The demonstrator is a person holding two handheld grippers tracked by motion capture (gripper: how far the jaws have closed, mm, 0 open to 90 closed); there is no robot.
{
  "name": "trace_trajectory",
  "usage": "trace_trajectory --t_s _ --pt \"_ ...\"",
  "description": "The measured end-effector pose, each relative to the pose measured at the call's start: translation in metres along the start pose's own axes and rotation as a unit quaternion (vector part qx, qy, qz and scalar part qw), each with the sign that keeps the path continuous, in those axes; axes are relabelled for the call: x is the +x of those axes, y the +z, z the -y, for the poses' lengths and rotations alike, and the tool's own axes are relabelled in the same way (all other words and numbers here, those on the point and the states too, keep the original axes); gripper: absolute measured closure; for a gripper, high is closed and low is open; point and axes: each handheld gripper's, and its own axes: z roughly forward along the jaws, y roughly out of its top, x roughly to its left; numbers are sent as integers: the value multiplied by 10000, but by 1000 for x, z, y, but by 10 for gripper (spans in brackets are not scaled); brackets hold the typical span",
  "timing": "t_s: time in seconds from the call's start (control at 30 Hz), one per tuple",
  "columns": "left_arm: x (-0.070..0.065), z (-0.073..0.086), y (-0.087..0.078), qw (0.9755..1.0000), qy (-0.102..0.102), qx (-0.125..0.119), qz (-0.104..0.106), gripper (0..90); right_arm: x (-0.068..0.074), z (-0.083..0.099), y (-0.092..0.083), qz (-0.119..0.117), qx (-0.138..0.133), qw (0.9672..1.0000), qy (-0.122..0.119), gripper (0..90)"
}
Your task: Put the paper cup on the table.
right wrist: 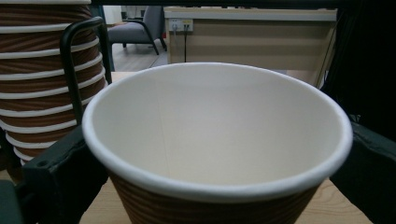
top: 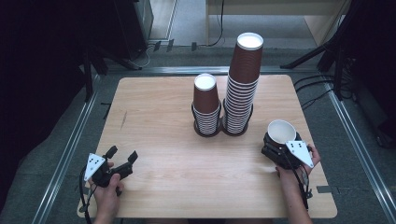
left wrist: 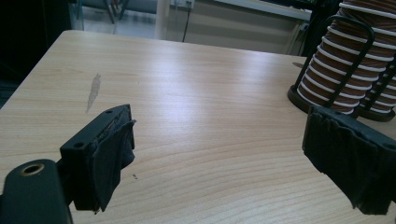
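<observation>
A single brown paper cup [top: 281,131] with a white inside stands upright between the jaws of my right gripper [top: 279,145] near the table's right edge; the jaws press on its ribbed wall [right wrist: 154,207]. Two stacks of the same cups sit in black wire holders at the middle back: a short stack [top: 206,103] and a taller stack [top: 243,84] to its right. My left gripper [top: 123,154] rests at the front left, open, with bare wood between its padded fingers [left wrist: 112,154]. The short stack [left wrist: 343,60] lies ahead to its right.
The light wooden table [top: 159,107] is bounded by metal rails on the floor at both sides. Black tripod legs [top: 327,51] stand beyond the far right corner. A faint grey scuff [left wrist: 94,89] marks the wood at the left.
</observation>
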Motion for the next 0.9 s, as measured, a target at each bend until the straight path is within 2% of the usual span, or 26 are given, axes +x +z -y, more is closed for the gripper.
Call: trace_trajectory --t_s 0.13,0.43,0.9 --pt "0 0 0 10000 -1 5 4 93 -1 2 -3 -58 20 9999 -89 0" --pt "0 0 0 10000 -4 11 8 93 -8 6 -12 -20 24 9999 -162 0" --pt "0 0 0 10000 29 27 12 93 -19 6 -33 -134 -42 9998 -166 0"
